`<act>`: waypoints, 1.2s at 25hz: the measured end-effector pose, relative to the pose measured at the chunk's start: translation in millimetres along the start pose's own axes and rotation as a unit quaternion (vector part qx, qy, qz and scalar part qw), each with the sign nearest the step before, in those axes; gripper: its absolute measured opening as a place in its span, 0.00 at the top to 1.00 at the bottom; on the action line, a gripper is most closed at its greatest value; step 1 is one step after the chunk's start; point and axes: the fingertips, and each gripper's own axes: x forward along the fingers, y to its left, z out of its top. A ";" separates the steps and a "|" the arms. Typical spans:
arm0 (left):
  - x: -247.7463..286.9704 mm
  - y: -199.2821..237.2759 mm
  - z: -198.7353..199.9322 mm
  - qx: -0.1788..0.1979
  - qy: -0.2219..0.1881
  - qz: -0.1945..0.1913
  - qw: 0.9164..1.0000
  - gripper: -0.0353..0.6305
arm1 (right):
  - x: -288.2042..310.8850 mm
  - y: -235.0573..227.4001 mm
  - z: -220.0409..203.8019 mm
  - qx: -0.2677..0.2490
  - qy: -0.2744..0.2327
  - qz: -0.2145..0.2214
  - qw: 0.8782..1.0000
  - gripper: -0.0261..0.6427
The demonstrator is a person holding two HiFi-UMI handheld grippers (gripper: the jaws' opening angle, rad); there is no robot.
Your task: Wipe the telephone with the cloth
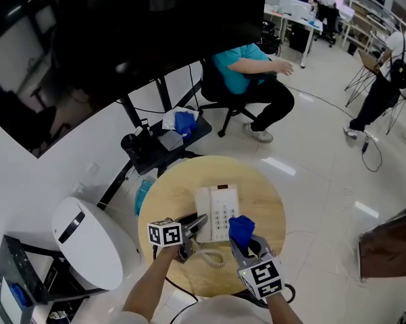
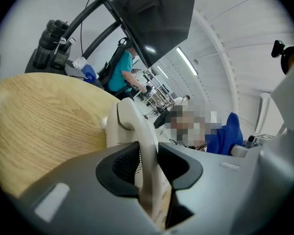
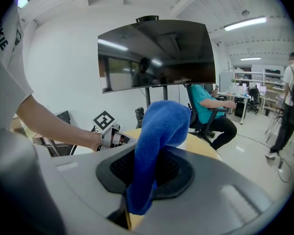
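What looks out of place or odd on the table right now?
Nothing is spilled or damaged. The one oddity: the left gripper is shut on the handset of the telephone; whether it has left the cradle I can't tell. The right gripper holds the blue cloth bunched.

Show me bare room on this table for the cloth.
Bare wood lies right of the telephone up to the table rim, and beyond it at the far rim. Crowded near edge: left gripper on the handset, cord, right gripper holding the cloth.
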 end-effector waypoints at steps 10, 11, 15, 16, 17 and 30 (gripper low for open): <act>-10.9 -22.8 4.1 0.007 -0.016 -0.007 1.000 0.81 | -2.3 11.7 4.2 -0.001 -0.012 0.008 1.000 0.87; -12.3 -27.2 6.0 0.005 -0.021 -0.012 1.000 0.81 | -2.8 12.7 4.8 -0.001 -0.013 0.008 1.000 0.87; -19.5 -49.5 15.9 -0.006 -0.049 -0.039 0.998 0.81 | -5.1 16.5 8.1 -0.002 -0.022 0.009 1.000 0.87; -22.0 -55.8 18.1 -0.008 -0.055 -0.046 0.997 0.81 | -5.9 18.1 9.4 -0.003 -0.024 0.009 1.000 0.87; -24.5 -62.2 19.7 -0.008 -0.060 -0.051 0.997 0.81 | -6.9 19.7 11.0 -0.003 -0.027 0.009 1.000 0.87; -61.8 -148.6 31.4 0.038 -0.095 -0.112 0.988 0.81 | -32.6 47.6 63.3 -0.020 -0.093 0.008 0.995 0.87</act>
